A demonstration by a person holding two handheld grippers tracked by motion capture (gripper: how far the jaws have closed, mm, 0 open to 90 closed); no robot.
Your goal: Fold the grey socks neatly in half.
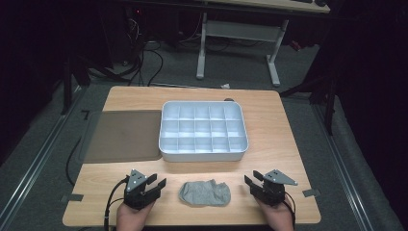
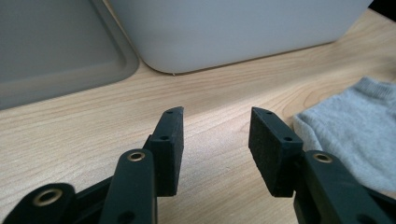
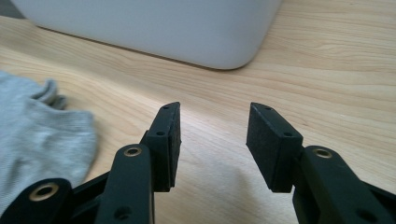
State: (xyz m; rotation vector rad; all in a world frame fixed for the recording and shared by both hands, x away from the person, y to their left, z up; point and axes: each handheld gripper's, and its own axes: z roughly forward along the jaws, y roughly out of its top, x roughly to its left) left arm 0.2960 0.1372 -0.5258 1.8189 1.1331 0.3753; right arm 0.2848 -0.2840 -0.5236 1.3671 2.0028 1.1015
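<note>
One grey sock (image 1: 205, 193) lies crumpled on a wooden worktop (image 1: 279, 139), close to the near edge and about midway along it. It sits between two pairs of tongs, touching neither. The left tongs (image 1: 159, 181) are held in a hand (image 1: 132, 216) near the near-left corner of the worktop, just to the left of the sock, with jaws standing wide apart and nothing between them. The right tongs (image 1: 252, 177) are held in the other hand (image 1: 278, 217) toward the near-right corner, a little farther from the sock on its right side, jaws likewise wide apart and empty. In the left gripper view the left tongs (image 2: 215, 116) point over bare wood, and the sock (image 2: 355, 123) lies off to the right of the jaws. In the right gripper view the right tongs (image 3: 214, 114) also point over bare wood, and the sock (image 3: 39, 128) lies off to the left. Beyond the sock, toward the middle of the worktop, stands one white tray (image 1: 166, 144) divided into fifteen small compartments, three rows of five, all bare. One flat grey lid (image 1: 122, 134) lies against the tray's left side, reaching the left edge of the worktop.
</note>
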